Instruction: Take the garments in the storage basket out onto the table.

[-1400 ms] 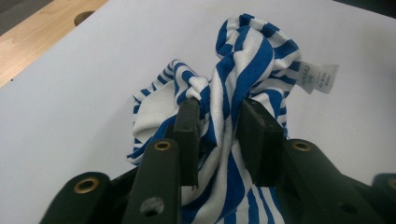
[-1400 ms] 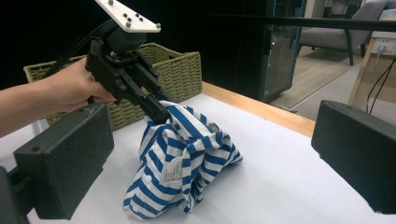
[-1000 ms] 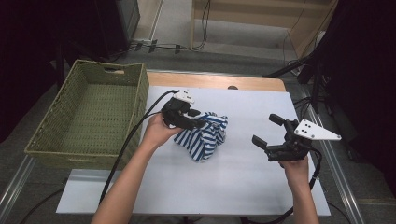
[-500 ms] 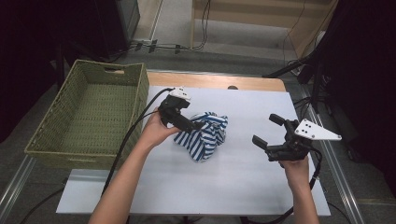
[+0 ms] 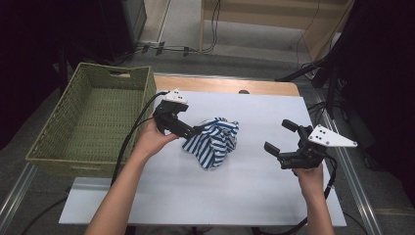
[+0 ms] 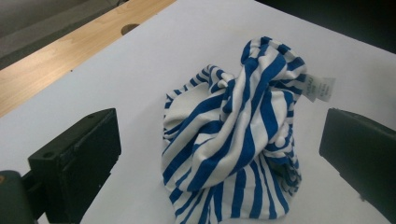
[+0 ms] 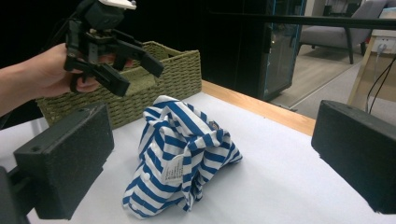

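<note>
The striped cloth [image 5: 212,141] lies crumpled in a heap near the middle of the white table [image 5: 254,196], to the right of the basket [image 5: 93,117]. The left gripper [image 5: 188,129] has just been opening; its jaws stand wide with nothing between them, tips just beside the cloth's left edge and raised slightly above it. The right gripper [image 5: 279,139] rests released, well apart on the cloth's right, so the left is the nearer.

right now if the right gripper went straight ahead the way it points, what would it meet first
Probably the crumpled blue-and-white striped cloth on the white table: it lies ahead between the right gripper's open fingers, though depth is hard to judge.
</note>
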A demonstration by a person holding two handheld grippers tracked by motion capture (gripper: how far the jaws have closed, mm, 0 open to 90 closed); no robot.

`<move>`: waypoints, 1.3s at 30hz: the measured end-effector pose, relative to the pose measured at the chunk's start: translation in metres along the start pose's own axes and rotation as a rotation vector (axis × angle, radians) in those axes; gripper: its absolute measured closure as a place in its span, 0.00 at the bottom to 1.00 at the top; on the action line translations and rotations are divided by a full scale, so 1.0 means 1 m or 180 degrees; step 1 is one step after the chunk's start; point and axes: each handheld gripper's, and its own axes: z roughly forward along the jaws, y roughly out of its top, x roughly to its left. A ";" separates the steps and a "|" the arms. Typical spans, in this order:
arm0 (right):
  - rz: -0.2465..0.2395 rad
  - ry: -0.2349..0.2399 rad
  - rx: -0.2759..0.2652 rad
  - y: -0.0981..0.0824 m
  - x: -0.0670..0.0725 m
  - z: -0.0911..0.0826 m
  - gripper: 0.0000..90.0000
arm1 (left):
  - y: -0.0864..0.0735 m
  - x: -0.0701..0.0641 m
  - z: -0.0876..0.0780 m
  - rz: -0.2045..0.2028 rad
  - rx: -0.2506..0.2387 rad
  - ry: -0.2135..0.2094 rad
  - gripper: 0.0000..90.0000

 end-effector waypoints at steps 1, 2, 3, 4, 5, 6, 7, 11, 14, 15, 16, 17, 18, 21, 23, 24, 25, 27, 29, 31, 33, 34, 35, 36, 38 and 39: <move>0.0004 0.0000 -0.0002 0.000 0.000 0.000 0.00 | -0.001 -0.001 -0.002 0.0012 -0.0001 0.0025 0.00; 0.0006 -0.0001 0.0000 0.000 0.000 0.000 0.00 | -0.001 -0.001 -0.005 0.0020 -0.0003 0.0032 0.00; 0.0006 -0.0008 -0.0001 0.000 -0.001 0.000 0.00 | -0.002 -0.001 -0.006 0.0019 -0.0013 0.0033 0.00; 0.0006 -0.0011 -0.0007 -0.001 -0.001 0.000 0.00 | -0.002 -0.002 -0.009 0.0015 -0.0020 0.0042 0.00; 0.0013 -0.0016 -0.0005 -0.001 -0.001 0.000 0.00 | -0.003 -0.002 -0.011 0.0021 -0.0035 0.0056 0.00; 0.0017 -0.0018 0.0000 -0.001 -0.001 -0.001 0.00 | -0.003 -0.002 -0.013 0.0019 -0.0049 0.0063 0.00; 0.0015 -0.0021 -0.0003 -0.001 -0.001 -0.001 0.00 | -0.004 -0.002 -0.016 0.0029 -0.0058 0.0074 0.00; 0.0035 -0.0033 -0.0007 -0.002 -0.002 0.000 0.00 | -0.008 -0.002 -0.027 -0.0001 -0.0146 0.0128 0.00; 0.0040 -0.0043 -0.0009 -0.003 -0.003 -0.001 0.00 | -0.011 -0.002 -0.035 -0.0019 -0.0217 0.0177 0.00; 0.0043 -0.0049 -0.0013 -0.003 -0.003 -0.001 0.00 | -0.012 -0.002 -0.039 -0.0019 -0.0222 0.0188 0.00; 0.0040 -0.0051 -0.0020 -0.003 -0.004 -0.001 0.00 | -0.014 -0.002 -0.041 -0.0030 -0.0241 0.0215 0.00; 0.0040 -0.0051 -0.0020 -0.003 -0.004 -0.001 0.00 | -0.015 -0.001 -0.044 -0.0043 -0.0260 0.0219 0.00; 0.0037 -0.0053 -0.0018 -0.003 -0.004 -0.001 0.00 | -0.017 -0.001 -0.046 -0.0062 -0.0272 0.0226 0.00; 0.0039 -0.0060 0.0004 -0.003 -0.004 0.001 0.00 | -0.021 0.000 -0.054 -0.0103 -0.0307 0.0257 0.00; 0.0037 -0.0058 0.0018 -0.004 -0.004 0.002 0.00 | -0.024 0.000 -0.059 -0.0130 -0.0337 0.0290 0.00; 0.0034 -0.0061 0.0025 -0.004 -0.003 0.002 0.00 | -0.026 0.000 -0.062 -0.0140 -0.0349 0.0305 0.00; 0.0029 -0.0060 0.0024 -0.004 -0.003 0.003 0.00 | -0.027 0.001 -0.065 -0.0152 -0.0363 0.0322 0.00; 0.0029 -0.0060 0.0023 -0.004 -0.003 0.003 0.00 | -0.030 0.001 -0.070 -0.0169 -0.0394 0.0361 0.00; 0.0030 -0.0072 0.0026 -0.004 -0.003 0.003 0.00 | -0.033 0.002 -0.074 -0.0196 -0.0430 0.0373 0.00; 0.0035 -0.0078 0.0023 -0.004 -0.004 0.003 0.00 | -0.036 0.002 -0.078 -0.0213 -0.0455 0.0398 0.00; 0.0040 -0.0084 0.0014 -0.004 -0.003 0.003 0.00 | -0.038 0.002 -0.082 -0.0227 -0.0496 0.0422 0.00; 0.0040 -0.0082 0.0009 -0.004 -0.003 0.003 0.00 | -0.039 0.002 -0.085 -0.0234 -0.0518 0.0428 0.00; 0.0034 -0.0084 0.0002 -0.004 -0.003 0.003 0.00 | -0.040 0.001 -0.087 -0.0234 -0.0536 0.0432 0.00; 0.0034 -0.0086 0.0001 -0.004 -0.003 0.003 0.00 | -0.042 0.001 -0.089 -0.0243 -0.0555 0.0438 0.00; 0.0033 -0.0094 -0.0008 -0.003 -0.003 0.003 0.00 | -0.044 0.000 -0.094 -0.0249 -0.0581 0.0465 0.00; 0.0032 -0.0097 -0.0012 -0.003 -0.003 0.002 0.00 | -0.045 0.000 -0.096 -0.0248 -0.0597 0.0470 0.00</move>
